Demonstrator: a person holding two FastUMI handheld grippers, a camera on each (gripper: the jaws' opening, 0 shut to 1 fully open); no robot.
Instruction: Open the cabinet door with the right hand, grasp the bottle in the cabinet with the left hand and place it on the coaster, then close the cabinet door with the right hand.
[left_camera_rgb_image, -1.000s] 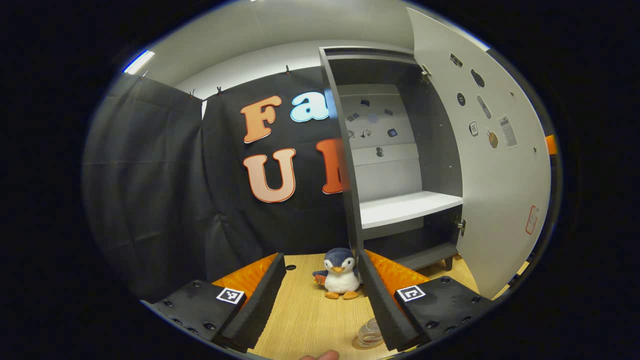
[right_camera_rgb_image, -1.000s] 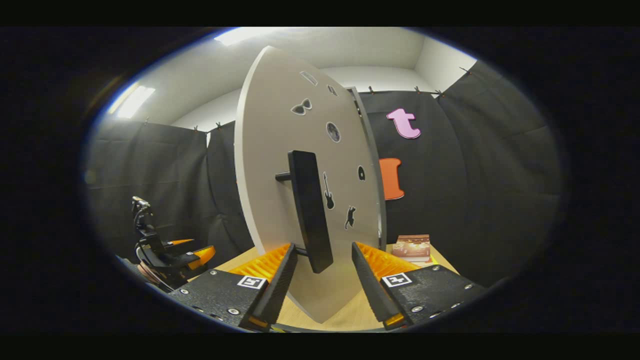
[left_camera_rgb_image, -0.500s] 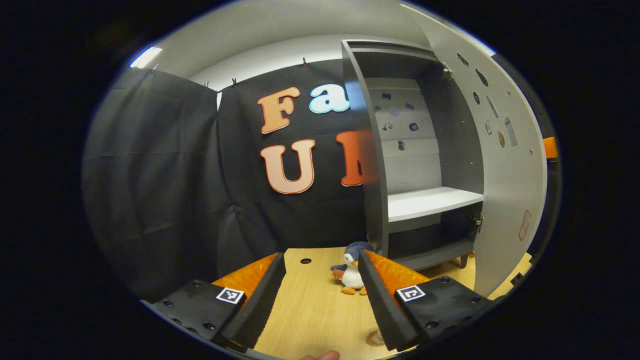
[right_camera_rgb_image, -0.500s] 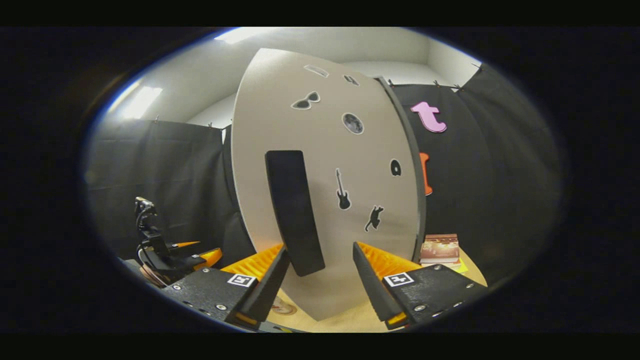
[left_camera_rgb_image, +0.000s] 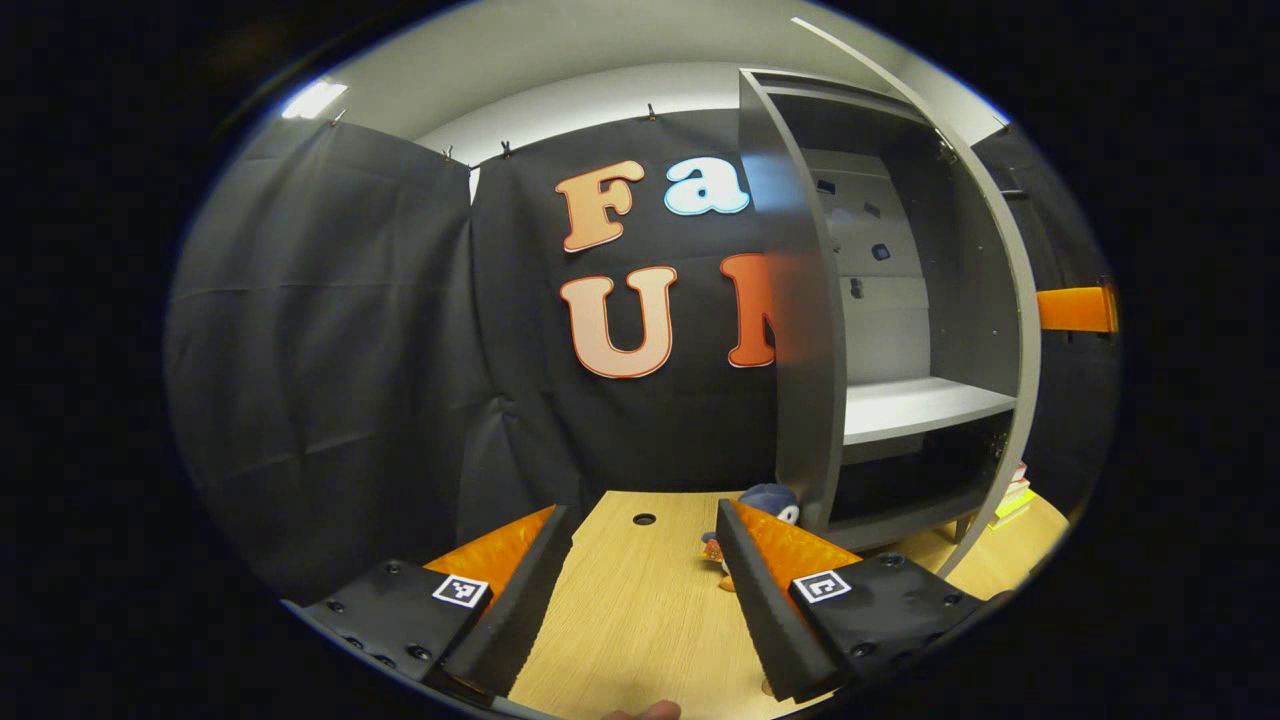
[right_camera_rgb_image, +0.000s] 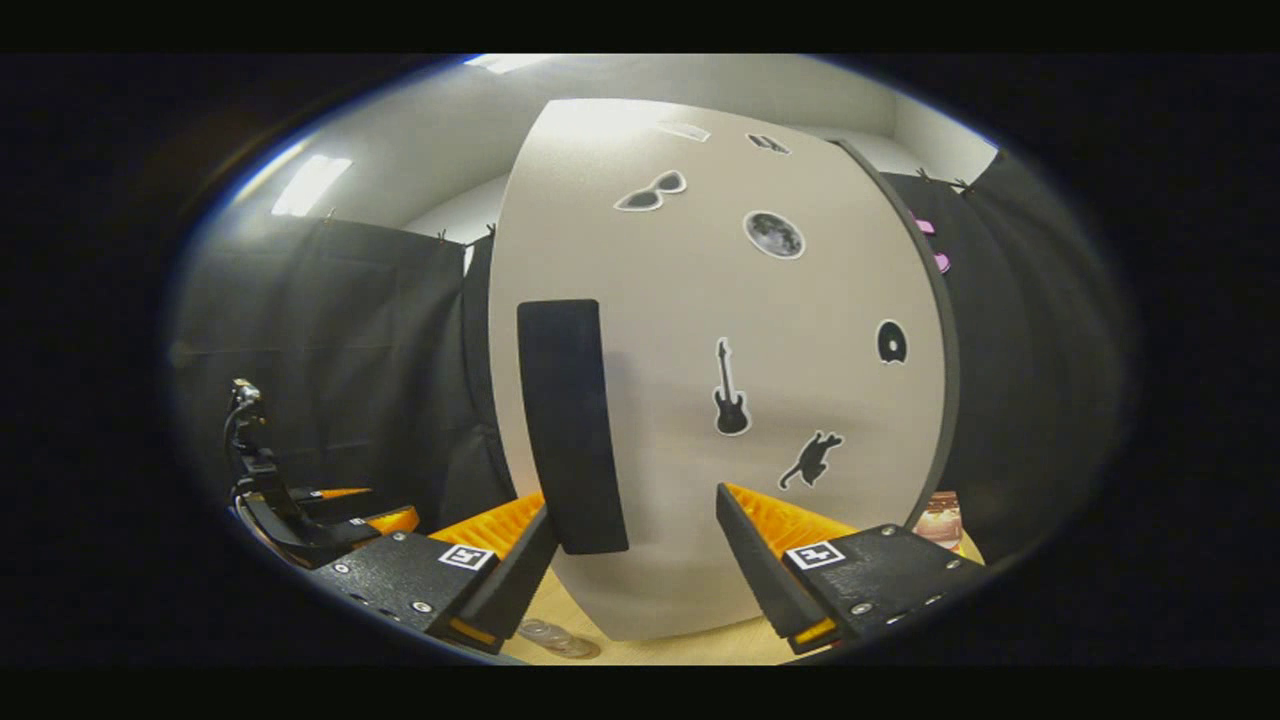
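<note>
- left gripper (left_camera_rgb_image: 640, 590): jaws apart, empty, over the table (left_camera_rgb_image: 640, 640); cabinet (left_camera_rgb_image: 900, 300) at 1 o'clock, shelf (left_camera_rgb_image: 915, 408) bare.
- bottle (right_camera_rgb_image: 558, 638): likely the clear thing at 6 o'clock in right gripper view; coaster not told apart.
- right gripper (right_camera_rgb_image: 630, 560): released, holding nothing.
- handle (right_camera_rgb_image: 570, 425): long axis upright, at 11 o'clock, near right gripper's left finger; contact unclear.
- door (right_camera_rgb_image: 760, 420): faces right gripper, part open; right nearer for closing push.

You will find no readable words or numbers on any object here. The cabinet door (right_camera_rgb_image: 720, 380) carries only picture stickers: sunglasses (right_camera_rgb_image: 650, 190), a moon (right_camera_rgb_image: 773, 234), a guitar (right_camera_rgb_image: 730, 388) and a cat (right_camera_rgb_image: 812, 459). Below the door, each finger of the right gripper (right_camera_rgb_image: 632, 560) bears a small square coded marker (right_camera_rgb_image: 460, 556), not text.
</note>
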